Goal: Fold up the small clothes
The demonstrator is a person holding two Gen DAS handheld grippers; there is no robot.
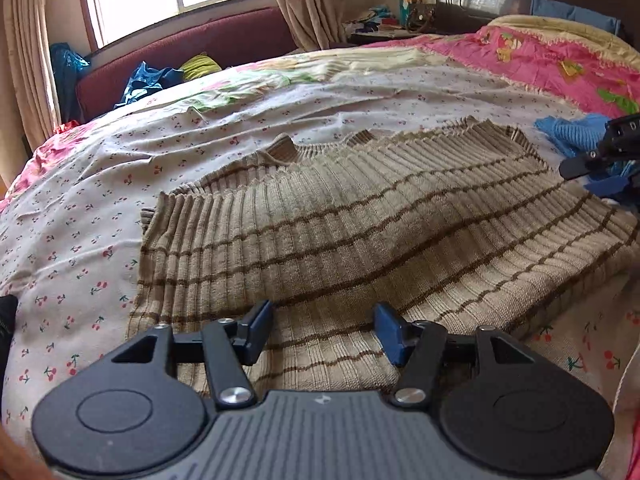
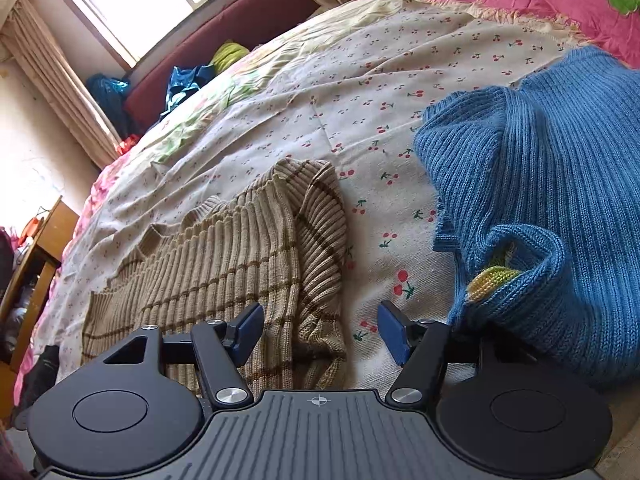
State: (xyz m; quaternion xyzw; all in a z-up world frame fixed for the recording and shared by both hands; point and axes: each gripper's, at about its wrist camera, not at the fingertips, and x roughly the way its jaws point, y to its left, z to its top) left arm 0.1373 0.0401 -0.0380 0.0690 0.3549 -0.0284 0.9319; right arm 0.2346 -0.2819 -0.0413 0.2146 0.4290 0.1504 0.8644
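A beige ribbed sweater with brown stripes lies folded flat on the cherry-print bed sheet. My left gripper hovers over its near edge, open, with nothing pinched between the blue pads. In the right wrist view the same sweater shows its folded right edge. My right gripper stands open over that edge and the bare sheet, holding nothing. In the left wrist view, part of the right gripper shows at the right edge. A crumpled blue knit sweater lies to the right, with a bit of yellow-green trim showing.
A pink quilt covers the far right of the bed. Beyond the bed stands a maroon sofa with blue bags, under a window. A cluttered nightstand sits by the dark headboard. A wooden desk is left of the bed.
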